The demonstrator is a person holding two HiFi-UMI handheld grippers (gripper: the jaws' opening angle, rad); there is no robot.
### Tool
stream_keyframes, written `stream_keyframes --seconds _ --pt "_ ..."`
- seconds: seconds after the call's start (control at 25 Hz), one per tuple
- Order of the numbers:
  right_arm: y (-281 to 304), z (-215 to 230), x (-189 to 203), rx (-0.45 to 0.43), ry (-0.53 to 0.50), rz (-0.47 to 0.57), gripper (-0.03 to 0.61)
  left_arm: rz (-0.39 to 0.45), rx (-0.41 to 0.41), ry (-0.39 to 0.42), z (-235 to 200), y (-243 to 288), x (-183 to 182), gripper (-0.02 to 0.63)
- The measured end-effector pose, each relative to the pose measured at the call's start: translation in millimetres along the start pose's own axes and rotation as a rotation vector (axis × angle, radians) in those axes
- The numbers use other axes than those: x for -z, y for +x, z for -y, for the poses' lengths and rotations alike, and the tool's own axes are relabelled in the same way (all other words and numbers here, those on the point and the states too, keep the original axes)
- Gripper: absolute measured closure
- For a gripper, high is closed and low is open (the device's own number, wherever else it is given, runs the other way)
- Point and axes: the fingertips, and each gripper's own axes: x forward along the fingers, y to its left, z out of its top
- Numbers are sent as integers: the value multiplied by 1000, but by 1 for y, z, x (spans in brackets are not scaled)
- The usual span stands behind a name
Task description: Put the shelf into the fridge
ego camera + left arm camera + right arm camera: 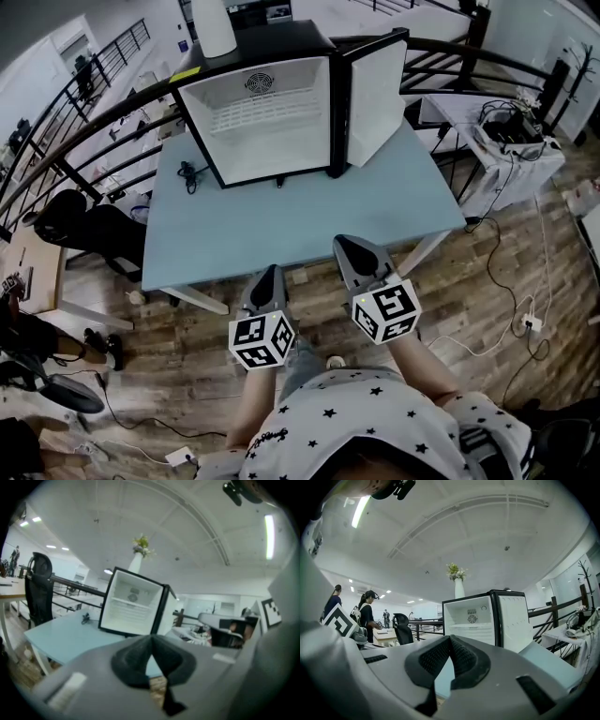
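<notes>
Near the table (281,216) edge, left gripper (270,274) and right gripper (354,248) are pinched together, empty; a careless reach might clip the fridge door (377,98).

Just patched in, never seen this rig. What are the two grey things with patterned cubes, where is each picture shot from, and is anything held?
No robot arm here: a person holds a two-jaw tool in each hand. In the head view, shot from the person's head looking down, the left hand-held gripper and right hand-held gripper are by the near edge of the light blue table. Each carries a marker cube. The other two pictures come from a camera riding on each gripper, looking along its jaws. Both pairs of jaws are shut with nothing between them. On the table stands a small fridge with its door open, a white wire shelf inside and a vase on top.
</notes>
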Motion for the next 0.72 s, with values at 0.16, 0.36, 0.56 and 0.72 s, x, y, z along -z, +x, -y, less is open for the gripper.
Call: stream_keyframes --seconds 0.16,0.36,0.56,0.72 --pt "-1 -2 1 -6 6 2 560 -3 5 3 2 -1 2 607" --pt "1 -2 5 -11 17 -1 560 -2 0 -2 -2 -1 0 607" --pt "4 -3 6 -19 20 0 560 -11 -1 -6 -3 -1 4 607" --pt "4 0 7 -17 24 4 560 -15 5 -4 -2 1 6 607"
